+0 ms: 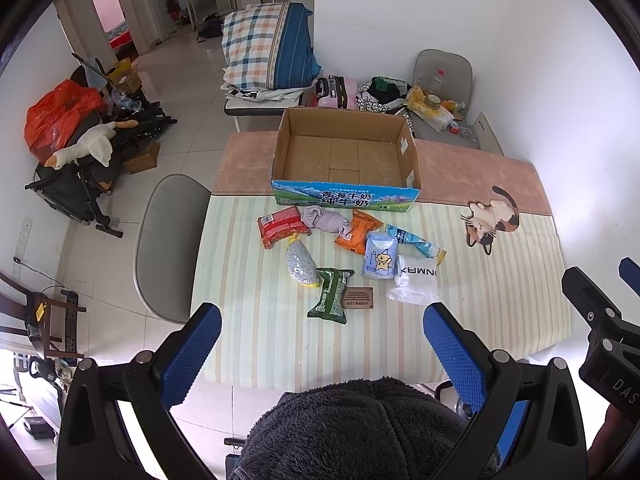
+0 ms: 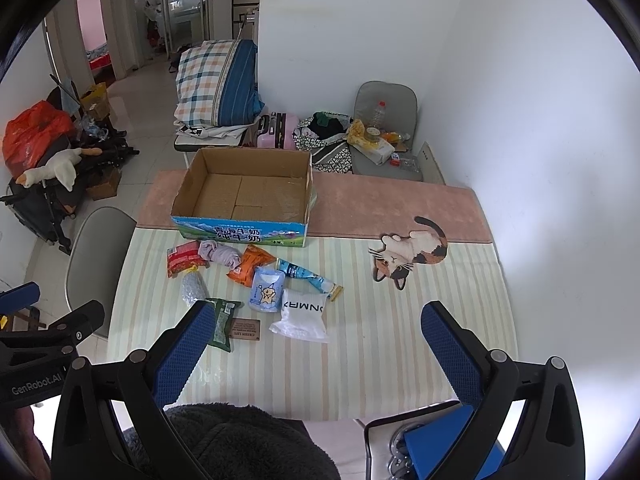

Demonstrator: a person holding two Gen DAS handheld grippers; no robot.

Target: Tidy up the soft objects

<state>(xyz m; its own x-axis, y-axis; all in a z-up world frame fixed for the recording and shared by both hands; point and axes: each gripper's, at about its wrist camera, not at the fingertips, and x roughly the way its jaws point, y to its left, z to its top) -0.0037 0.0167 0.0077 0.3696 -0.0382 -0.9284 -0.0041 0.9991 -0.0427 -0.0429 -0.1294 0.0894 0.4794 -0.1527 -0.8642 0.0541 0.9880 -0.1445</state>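
Both the left gripper (image 1: 322,334) and right gripper (image 2: 318,332) hover spread apart above the table's (image 1: 256,352) near edge, soft packets (image 1: 332,294) clustered before the cardboard box (image 1: 345,196).

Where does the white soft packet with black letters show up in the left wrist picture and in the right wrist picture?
Left wrist view: the white soft packet with black letters lies right of centre on the striped cloth, just beyond the right blue finger.
Right wrist view: the same packet lies near the middle, between the two blue fingers.
Shared landmark: the open cardboard milk box stands beyond it in both; the light blue bear pouch sits at its left.
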